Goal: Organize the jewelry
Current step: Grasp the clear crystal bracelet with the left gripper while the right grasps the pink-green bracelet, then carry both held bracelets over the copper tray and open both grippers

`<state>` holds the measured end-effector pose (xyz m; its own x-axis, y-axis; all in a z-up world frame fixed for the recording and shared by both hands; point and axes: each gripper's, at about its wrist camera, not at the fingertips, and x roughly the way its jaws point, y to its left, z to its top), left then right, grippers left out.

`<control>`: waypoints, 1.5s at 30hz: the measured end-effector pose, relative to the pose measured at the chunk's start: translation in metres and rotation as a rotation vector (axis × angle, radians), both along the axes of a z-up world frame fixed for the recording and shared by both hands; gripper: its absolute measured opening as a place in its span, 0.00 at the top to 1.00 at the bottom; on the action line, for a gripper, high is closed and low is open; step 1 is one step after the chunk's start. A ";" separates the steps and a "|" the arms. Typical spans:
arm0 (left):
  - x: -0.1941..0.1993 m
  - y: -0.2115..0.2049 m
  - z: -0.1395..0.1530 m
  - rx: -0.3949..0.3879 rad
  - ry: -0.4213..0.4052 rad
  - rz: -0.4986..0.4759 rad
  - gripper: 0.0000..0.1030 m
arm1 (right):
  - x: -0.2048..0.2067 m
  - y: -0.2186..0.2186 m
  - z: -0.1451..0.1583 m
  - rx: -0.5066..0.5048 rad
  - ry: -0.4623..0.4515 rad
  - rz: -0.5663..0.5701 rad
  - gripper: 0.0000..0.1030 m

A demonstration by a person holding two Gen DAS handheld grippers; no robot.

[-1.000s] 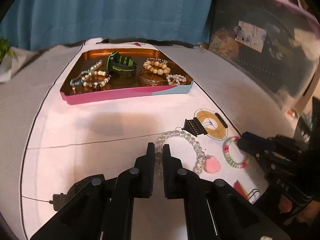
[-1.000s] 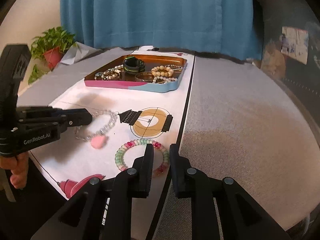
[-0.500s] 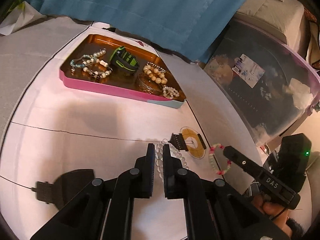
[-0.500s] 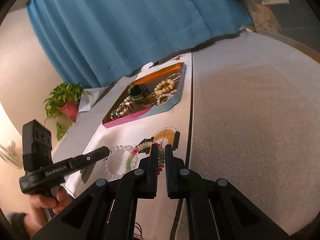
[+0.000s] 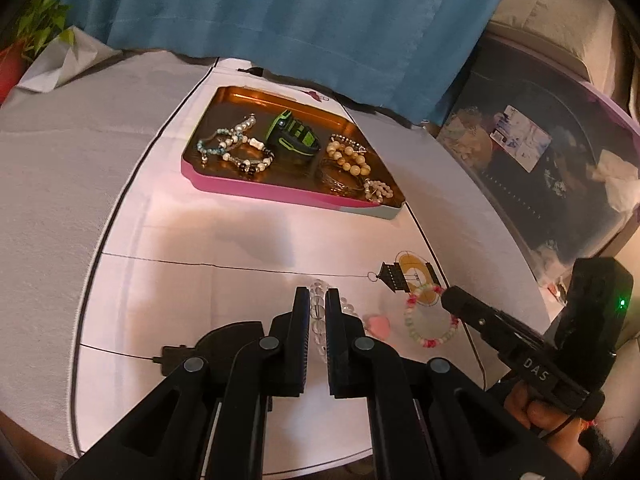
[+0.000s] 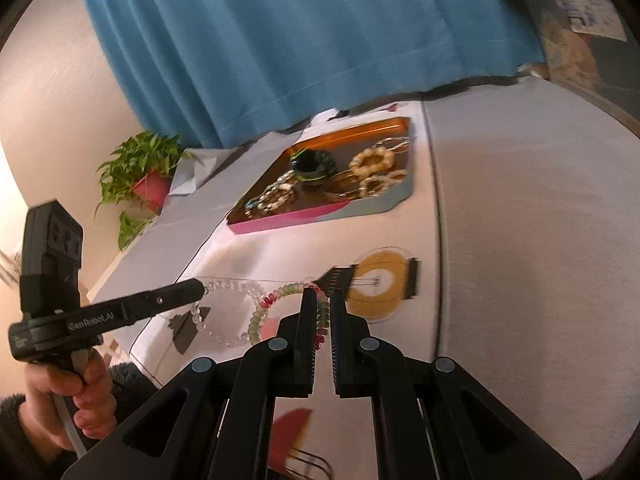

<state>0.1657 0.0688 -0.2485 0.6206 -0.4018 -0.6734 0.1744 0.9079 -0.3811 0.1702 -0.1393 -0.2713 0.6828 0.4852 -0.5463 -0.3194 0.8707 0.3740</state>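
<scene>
My left gripper (image 5: 318,294) is shut on a clear bead bracelet (image 5: 319,316) with a pink heart charm (image 5: 378,324). The bracelet hangs just over the white cloth. My right gripper (image 6: 323,296) is shut on a pink-and-green bead bracelet (image 6: 276,294). In the left wrist view the right gripper (image 5: 450,298) holds that bracelet (image 5: 408,316) just right of the heart. In the right wrist view the left gripper (image 6: 198,289) carries the clear beads (image 6: 240,290). Farther back lies the pink-rimmed tray (image 5: 280,196) (image 6: 280,220) with several bracelets and a green-black band (image 5: 294,136).
The white cloth (image 5: 200,248) bears a printed yellow ring drawing (image 6: 378,284) and lies on a grey surface (image 6: 520,240). A blue curtain (image 5: 280,12) hangs behind. A potted plant (image 6: 140,176) stands far left, and a clear storage bin (image 5: 540,152) stands at the right.
The right gripper closed onto the pink-and-green bracelet and raised it off the cloth. The left gripper lifted the clear bracelet. Both grippers rolled, and they now sit closer together.
</scene>
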 end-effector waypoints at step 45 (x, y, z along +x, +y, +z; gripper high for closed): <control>0.185 0.004 0.087 0.169 -0.139 0.007 0.95 | 0.163 0.036 0.124 -0.243 -0.267 0.038 0.94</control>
